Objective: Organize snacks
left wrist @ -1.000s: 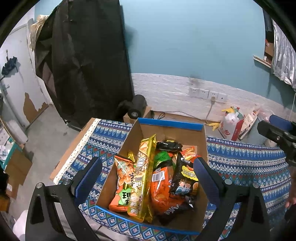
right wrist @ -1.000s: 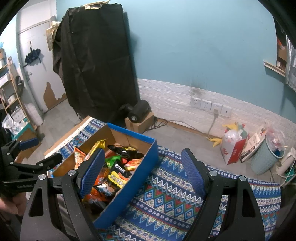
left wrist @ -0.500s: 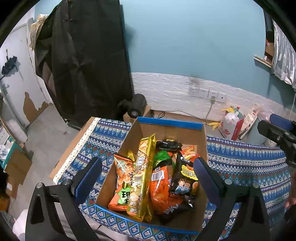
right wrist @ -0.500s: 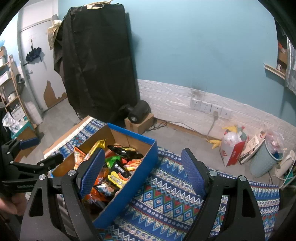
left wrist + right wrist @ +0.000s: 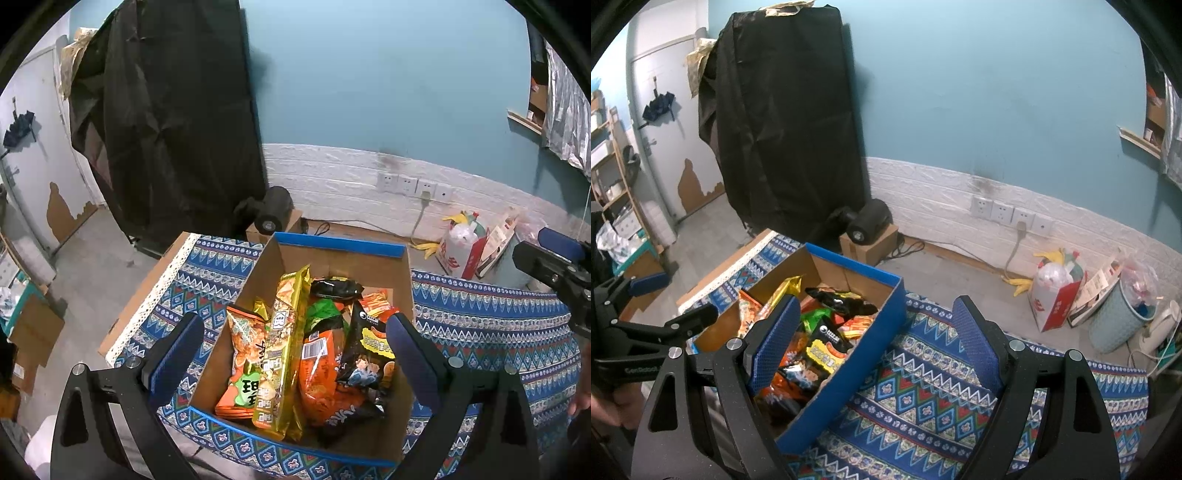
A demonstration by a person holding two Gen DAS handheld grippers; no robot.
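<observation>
As far as both views show, all the snack packets (image 5: pixel 295 350) lie together inside the cardboard box (image 5: pixel 340 249) on the patterned cloth (image 5: pixel 923 398); none lies on the cloth outside it. This fits either a finished gathering or a box waiting to be sorted. The left gripper (image 5: pixel 295 354) hovers over the box, wide apart and empty. The right gripper (image 5: pixel 875 343), also wide apart and empty, hangs at the box's 3 o'clock side. Lower packets are hidden under the pile, and the cloth's near edge is cut off.
</observation>
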